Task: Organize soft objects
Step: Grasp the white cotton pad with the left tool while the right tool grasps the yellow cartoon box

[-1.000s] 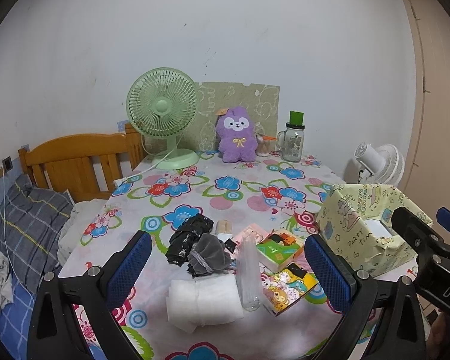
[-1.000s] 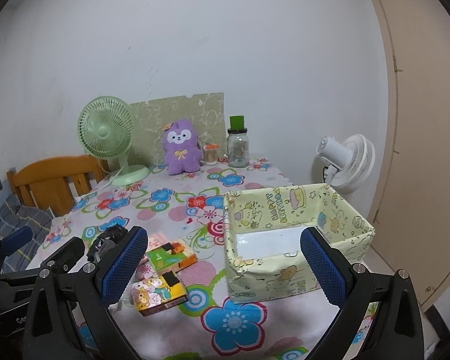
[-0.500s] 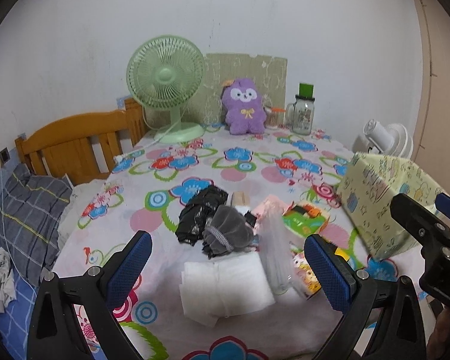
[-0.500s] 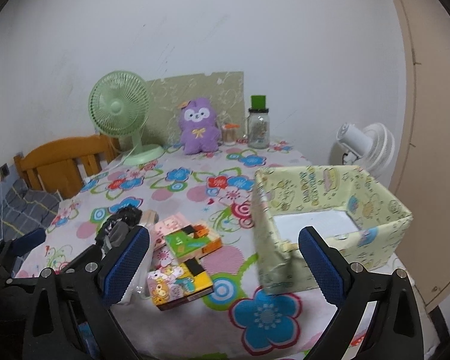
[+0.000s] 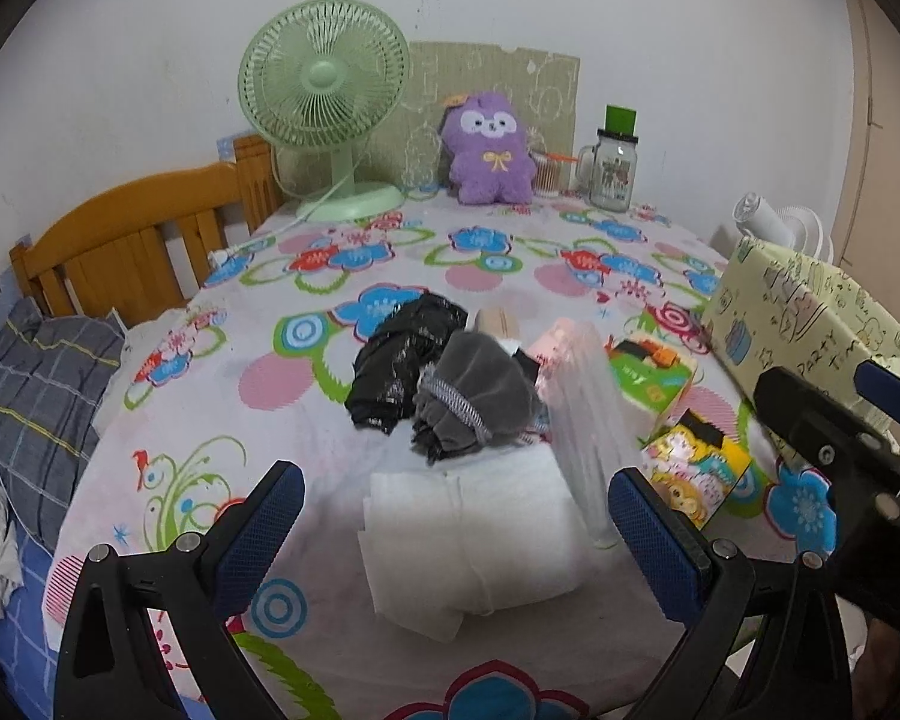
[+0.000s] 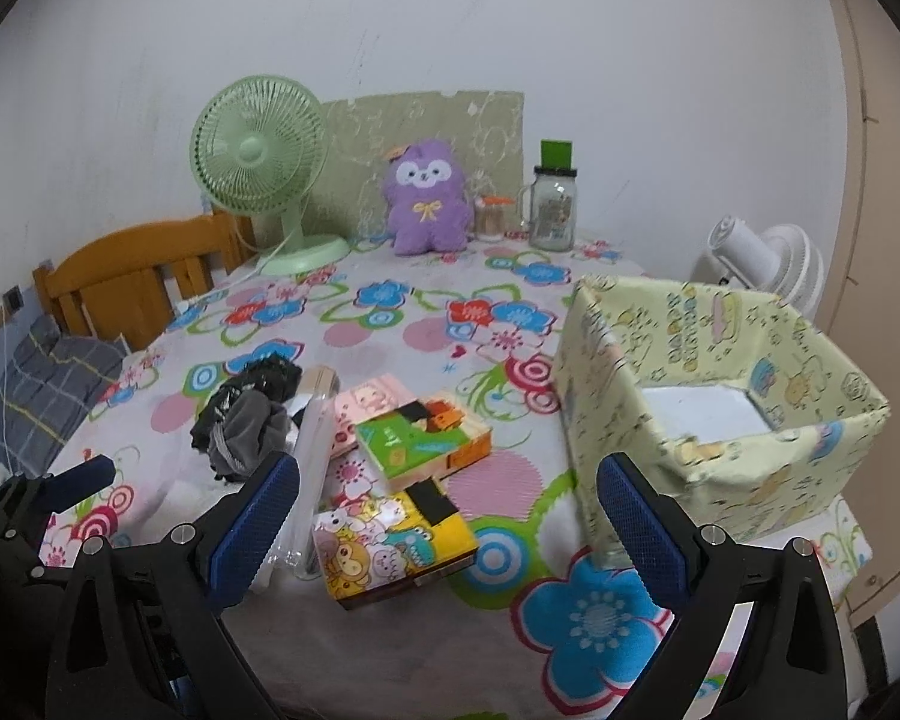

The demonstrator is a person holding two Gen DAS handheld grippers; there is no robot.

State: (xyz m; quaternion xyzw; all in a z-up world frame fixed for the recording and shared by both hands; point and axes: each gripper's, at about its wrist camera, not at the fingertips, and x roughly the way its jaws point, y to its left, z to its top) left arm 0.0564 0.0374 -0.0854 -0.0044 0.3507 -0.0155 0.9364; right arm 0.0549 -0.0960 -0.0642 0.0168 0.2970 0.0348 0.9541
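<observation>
Soft things are what this tidy-up is about, and the nearest of them, a folded white cloth [image 5: 471, 546], lies on the table straight ahead of the left claw [image 5: 450, 528]. That claw stands wide open with nothing in it, its blue pads set either side of the cloth and short of touching it, which reads to me like a line-up for a first grab. Just beyond the cloth sits a bunched grey sock [image 5: 480, 399], and pressed against that a crumpled black cloth [image 5: 402, 360]. A clear plastic tube [image 5: 588, 420] lies along the right edge of the white cloth, near enough that a careless pinch could catch it too.

The right claw [image 6: 447, 531] is also spread wide and empty. It hangs over the near edge of the flowered tablecloth [image 6: 390, 300], with a yellow cartoon box [image 6: 390, 534] between its pads and a green box [image 6: 420, 441] a little further on; these look stiff, not soft. To its right stands an open paper-wrapped box [image 6: 720, 396], empty but for a white floor, and I'd guess it is placed there, well apart from the pile, to receive the soft pieces.

At the far end, against the wall, a purple plush toy [image 6: 426, 198] sits upright between a green fan [image 6: 258, 168] and a glass jar [image 6: 555, 204].
</observation>
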